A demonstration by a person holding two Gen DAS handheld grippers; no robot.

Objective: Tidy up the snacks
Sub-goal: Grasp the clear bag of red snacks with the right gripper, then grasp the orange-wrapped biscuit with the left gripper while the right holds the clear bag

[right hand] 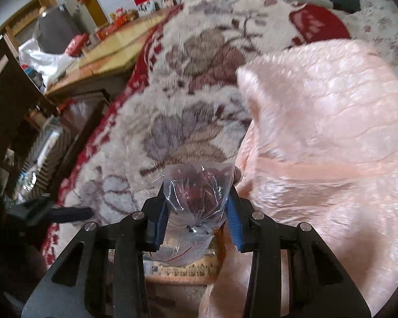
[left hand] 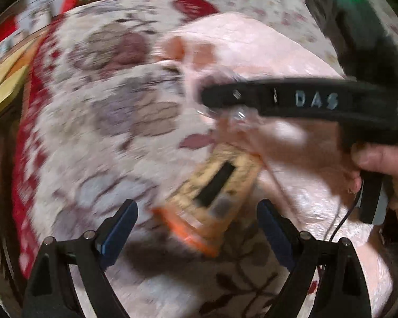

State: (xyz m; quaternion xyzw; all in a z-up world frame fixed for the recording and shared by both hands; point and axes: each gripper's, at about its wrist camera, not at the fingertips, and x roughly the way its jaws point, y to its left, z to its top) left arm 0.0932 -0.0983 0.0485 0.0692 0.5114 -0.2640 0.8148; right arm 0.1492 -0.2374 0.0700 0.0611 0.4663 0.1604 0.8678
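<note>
Nearest the left wrist camera, the left gripper (left hand: 196, 228) stands with its jaws wide and nothing pressed between them. Just beyond lies a yellowish snack packet (left hand: 217, 185) with an orange edge and a dark strip; its print is too blurred to read. It rests where a floral blanket (left hand: 106, 111) meets a pink fleece blanket (left hand: 265, 50). Above it, the right gripper (left hand: 226, 103) reaches in, lettered "DAS", held by a hand (left hand: 384, 164).

In the right wrist view, the right gripper (right hand: 196, 206) has its blue pads (right hand: 160, 222) closed narrowly on a clear plastic bag (right hand: 196, 198) of dark red snacks, seemingly lifted above the printed packet (right hand: 183, 270) below it. Pink fleece lies just to the right.
</note>
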